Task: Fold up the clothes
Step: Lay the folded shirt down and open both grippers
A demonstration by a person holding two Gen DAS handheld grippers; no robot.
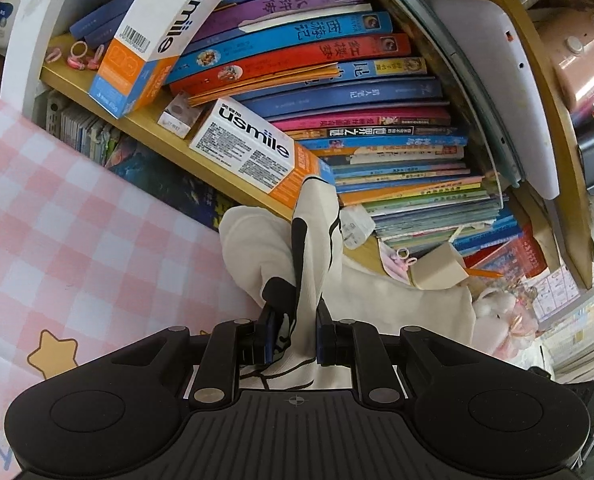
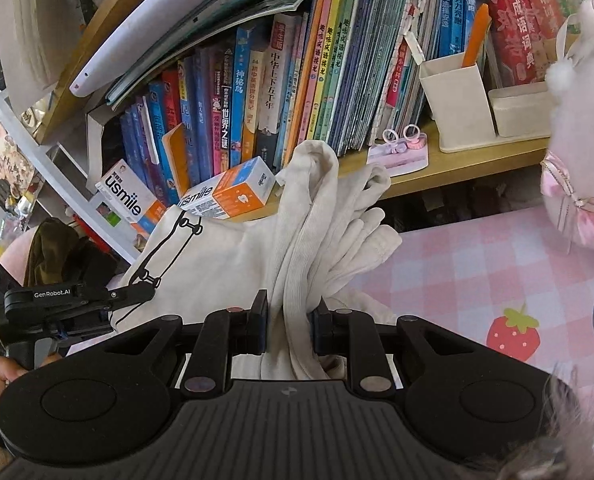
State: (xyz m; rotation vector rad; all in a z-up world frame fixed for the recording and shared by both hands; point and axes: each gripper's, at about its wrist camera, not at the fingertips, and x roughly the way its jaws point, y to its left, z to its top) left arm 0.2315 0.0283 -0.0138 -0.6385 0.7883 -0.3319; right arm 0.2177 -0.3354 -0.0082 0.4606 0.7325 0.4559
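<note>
- Left gripper [image 1: 293, 334]: jaws nearly closed, pinching a bunched edge of the cream garment [image 1: 397, 304] with black line print.
- Right gripper [image 2: 289, 330]: jaws likewise narrow, clamped on a gathered fold of the same garment [image 2: 225, 256].
- Garment hangs between both grippers above the pink checked mat [image 2: 477, 264], in front of the bookshelf [image 2: 449, 168].
- Judgement: a two-point hold keeps the cloth spread, presumably so it can be laid flat on the mat for folding.
- Risk: toothpaste boxes [image 2: 229, 194] sit close behind the cloth.

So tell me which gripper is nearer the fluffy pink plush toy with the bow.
Right. The right gripper has the plush toy just off its right side; the left gripper holds the cream garment further left.
</note>
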